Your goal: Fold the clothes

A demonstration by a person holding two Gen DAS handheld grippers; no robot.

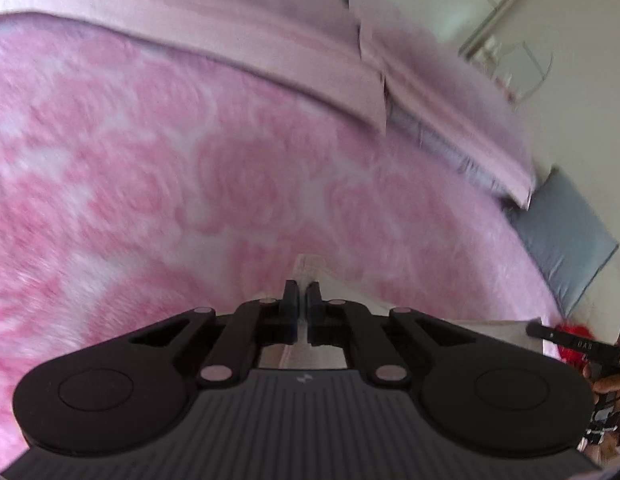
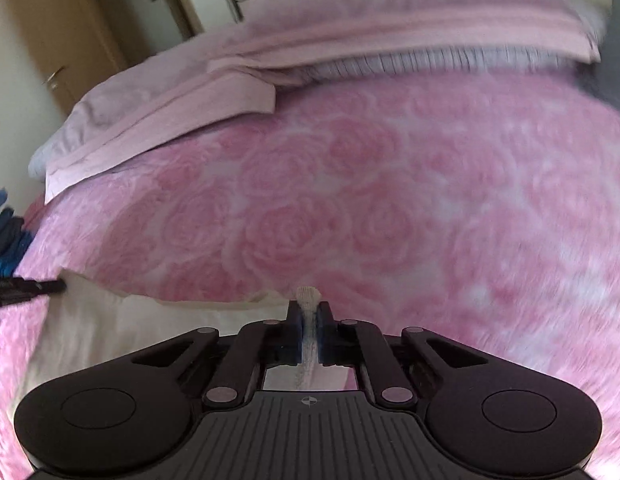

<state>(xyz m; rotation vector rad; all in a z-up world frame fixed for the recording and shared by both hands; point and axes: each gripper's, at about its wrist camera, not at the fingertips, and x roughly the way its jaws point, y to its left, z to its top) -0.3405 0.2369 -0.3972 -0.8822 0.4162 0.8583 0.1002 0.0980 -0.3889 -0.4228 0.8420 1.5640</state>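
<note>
A cream-white garment (image 2: pixel 110 332) lies on the pink rose-patterned blanket (image 2: pixel 349 200), stretched between my two grippers. My right gripper (image 2: pixel 308 308) is shut on a bunched, ribbed edge of it, and a tuft of cloth sticks out past the fingertips. In the left wrist view the garment (image 1: pixel 469 330) runs off to the right, and my left gripper (image 1: pixel 302 292) is shut on its near edge, with a strip of cloth showing above the tips. Each gripper appears at the edge of the other's view: the right gripper (image 1: pixel 569 340) and the left gripper (image 2: pixel 30 286).
Pale pink folded bedding (image 2: pixel 170 112) and pillows (image 1: pixel 449 92) lie along the far side of the bed. A grey pillow (image 1: pixel 565 236) sits at the bed's right edge. Blue clothes (image 2: pixel 6 240) are heaped at the left, with a wooden door (image 2: pixel 62 28) behind.
</note>
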